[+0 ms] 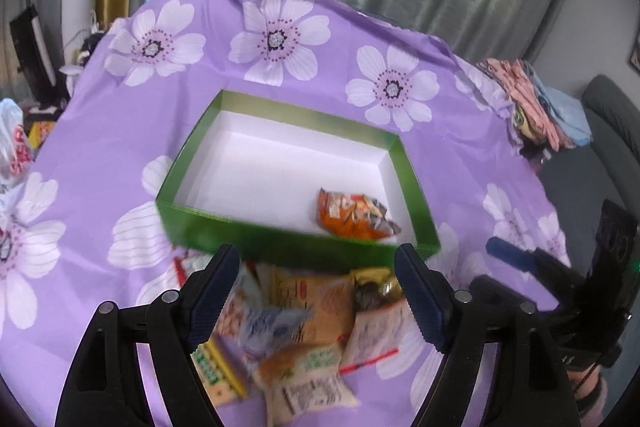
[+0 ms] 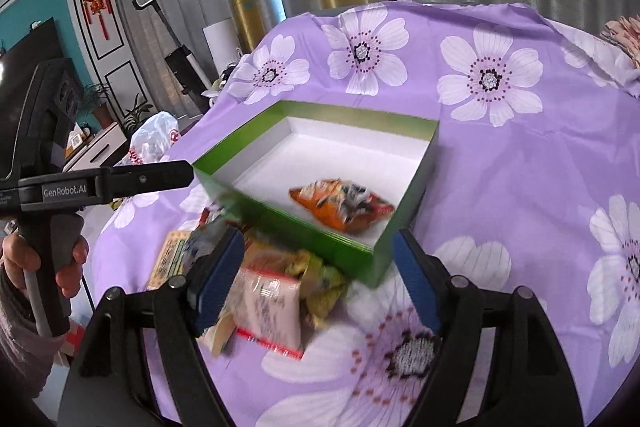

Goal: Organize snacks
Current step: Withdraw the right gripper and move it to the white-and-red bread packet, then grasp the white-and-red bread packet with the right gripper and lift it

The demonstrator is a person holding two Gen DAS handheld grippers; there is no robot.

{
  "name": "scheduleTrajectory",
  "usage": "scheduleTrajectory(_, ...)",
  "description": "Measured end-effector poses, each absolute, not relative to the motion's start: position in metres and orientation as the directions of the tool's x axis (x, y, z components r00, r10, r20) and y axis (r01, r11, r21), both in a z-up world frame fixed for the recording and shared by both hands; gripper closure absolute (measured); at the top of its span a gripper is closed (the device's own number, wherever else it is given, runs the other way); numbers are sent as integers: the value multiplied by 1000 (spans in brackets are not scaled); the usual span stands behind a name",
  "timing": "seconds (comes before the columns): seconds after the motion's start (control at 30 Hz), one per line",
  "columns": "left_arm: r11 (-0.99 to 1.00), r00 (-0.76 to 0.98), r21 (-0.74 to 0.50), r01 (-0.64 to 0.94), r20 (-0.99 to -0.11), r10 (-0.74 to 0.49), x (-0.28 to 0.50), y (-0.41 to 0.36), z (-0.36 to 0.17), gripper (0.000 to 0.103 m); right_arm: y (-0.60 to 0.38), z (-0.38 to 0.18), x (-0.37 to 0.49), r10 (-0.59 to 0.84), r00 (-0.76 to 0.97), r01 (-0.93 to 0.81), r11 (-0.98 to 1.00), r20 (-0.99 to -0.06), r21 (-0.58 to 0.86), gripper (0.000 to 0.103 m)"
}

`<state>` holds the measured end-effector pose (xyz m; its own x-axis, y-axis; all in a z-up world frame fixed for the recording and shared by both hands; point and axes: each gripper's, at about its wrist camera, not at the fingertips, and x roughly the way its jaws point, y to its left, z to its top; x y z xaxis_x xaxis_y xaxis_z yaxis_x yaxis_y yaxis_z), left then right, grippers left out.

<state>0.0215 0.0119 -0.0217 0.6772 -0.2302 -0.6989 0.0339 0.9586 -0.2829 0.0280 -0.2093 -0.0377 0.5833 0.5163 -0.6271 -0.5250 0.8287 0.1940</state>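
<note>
A green box (image 1: 280, 247) with a white inside stands on the purple flowered cloth; in the right wrist view the green box (image 2: 304, 227) is seen from its corner. One orange snack packet (image 1: 354, 213) lies in its near right corner, also seen in the right wrist view (image 2: 342, 207). A pile of snack packets (image 1: 296, 331) lies on the cloth in front of the box, also in the right wrist view (image 2: 268, 291). My left gripper (image 1: 316, 291) is open and empty above the pile. My right gripper (image 2: 320, 279) is open and empty, just right of the pile.
A stack of folded cloths (image 1: 536, 103) sits at the table's far right edge. A white plastic bag (image 2: 154, 143) lies at the left edge. The right gripper shows at the right in the left wrist view (image 1: 560, 279); the left gripper's body (image 2: 100, 187) shows at the left in the right wrist view.
</note>
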Motion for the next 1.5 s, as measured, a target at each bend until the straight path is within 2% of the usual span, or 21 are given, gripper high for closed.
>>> scheduleTrajectory(0.53,977,647,-203,68,-736,-198,-27,-26,-50,23,-206,-62,-19,495,546,-543,824,-676,164,26)
scheduleTrajectory(1.0,986,631,-150,78,-758,-165,-31,-46,-65,23,-194,-91,-30,480,505,-545,822,-717,165,27)
scheduleTrajectory(1.27,980,624,-187,74,-757,-192,-25,-46,-74,23,-192,-100,-26,492,493,-532,823,-718,198,28)
scheduleTrajectory(1.5,970,617,-235,60,-755,-221,-15,-44,-86,23,-187,-113,-18,504,473,-524,820,-723,228,37)
